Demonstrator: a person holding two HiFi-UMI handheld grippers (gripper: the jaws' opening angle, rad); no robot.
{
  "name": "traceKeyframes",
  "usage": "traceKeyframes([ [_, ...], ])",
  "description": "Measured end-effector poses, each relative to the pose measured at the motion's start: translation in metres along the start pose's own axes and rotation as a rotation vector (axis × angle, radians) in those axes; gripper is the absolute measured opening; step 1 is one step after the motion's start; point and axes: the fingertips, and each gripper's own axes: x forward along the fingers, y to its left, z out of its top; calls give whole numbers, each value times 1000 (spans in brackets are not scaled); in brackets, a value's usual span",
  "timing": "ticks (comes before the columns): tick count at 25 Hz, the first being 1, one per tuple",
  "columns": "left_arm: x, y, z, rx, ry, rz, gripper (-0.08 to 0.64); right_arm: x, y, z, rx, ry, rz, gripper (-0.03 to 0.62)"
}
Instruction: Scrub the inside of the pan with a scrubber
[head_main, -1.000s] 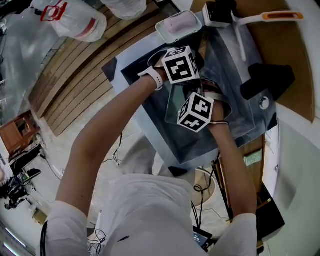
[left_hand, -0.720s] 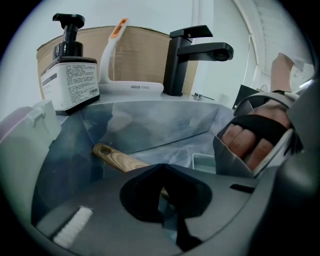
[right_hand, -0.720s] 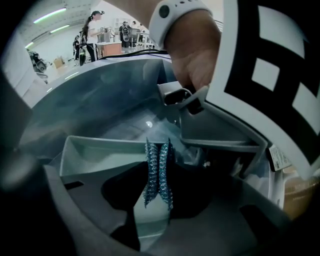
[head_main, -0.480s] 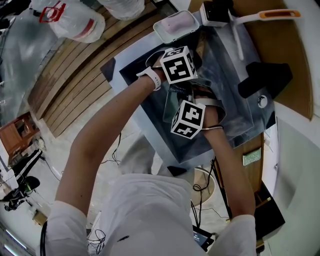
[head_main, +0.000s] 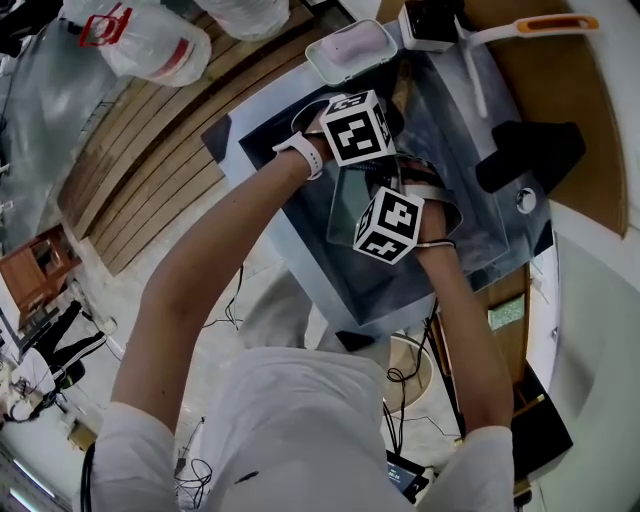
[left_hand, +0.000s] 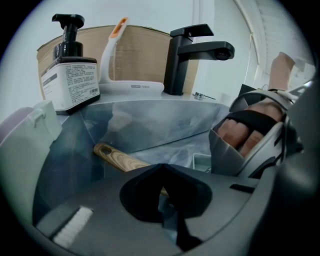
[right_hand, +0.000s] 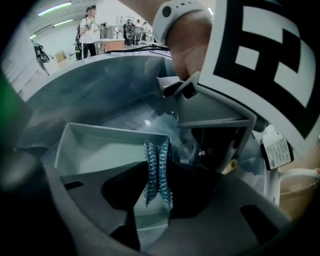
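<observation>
Right tongs (right_hand: 158, 172) pinch the blue scrubber (right_hand: 152, 155) above the square pan (right_hand: 95, 145) in the sink (right_hand: 100, 90). Left tongs (left_hand: 162, 181) clamp its wooden handle (left_hand: 117, 159). Better press flat, reach corners, hold the handle firm.

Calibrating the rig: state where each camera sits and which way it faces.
Head view: on the head, looking steeply down into the sink; the person's arms show.
Left gripper view: on the left gripper, facing the faucet across the sink; the right hand shows.
Right gripper view: on the right gripper, looking into the pan past its scrubber; the left wrist shows.
Shared: head and left gripper views both show the faucet.
</observation>
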Motion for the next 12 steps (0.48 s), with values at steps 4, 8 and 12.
traceKeyframes([
  [4,1,-1,0,4,4,-1,5,-3,1,-19,11,43,-7,120],
  [8,0,0,0,7,5,6,5,-9,0,-43,49,86,-6,120],
  [12,2,-1,1,-6,9,8,5,-14,-1,-53,90,103,-9,123],
])
